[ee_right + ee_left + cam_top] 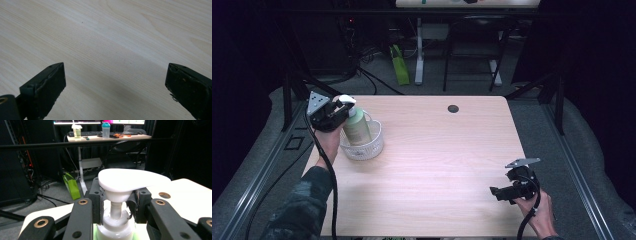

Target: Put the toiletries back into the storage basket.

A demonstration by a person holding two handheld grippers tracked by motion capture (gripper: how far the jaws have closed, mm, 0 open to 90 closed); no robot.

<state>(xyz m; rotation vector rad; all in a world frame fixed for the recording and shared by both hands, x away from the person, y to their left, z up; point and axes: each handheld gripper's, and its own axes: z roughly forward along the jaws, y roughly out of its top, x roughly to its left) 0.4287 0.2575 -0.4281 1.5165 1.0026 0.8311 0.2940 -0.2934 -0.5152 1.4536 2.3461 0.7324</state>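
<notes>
Here the bottle (356,126) is gripped at its pump neck, inside the basket (374,145).
The left claw (117,206) is clenched there; the slim neck seems stiff, the plastic light and slippery. The right claw (115,87) is released.

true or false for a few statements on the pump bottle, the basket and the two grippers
1. The left gripper is shut on the pump bottle at the neck under its white pump head. True.
2. The pump bottle lies flat on the table. False: it stands in the white basket.
3. The right gripper holds a cloth. False: its jaws are open over bare wood.
4. The basket sits near the table's left edge in the high view. True.
</notes>
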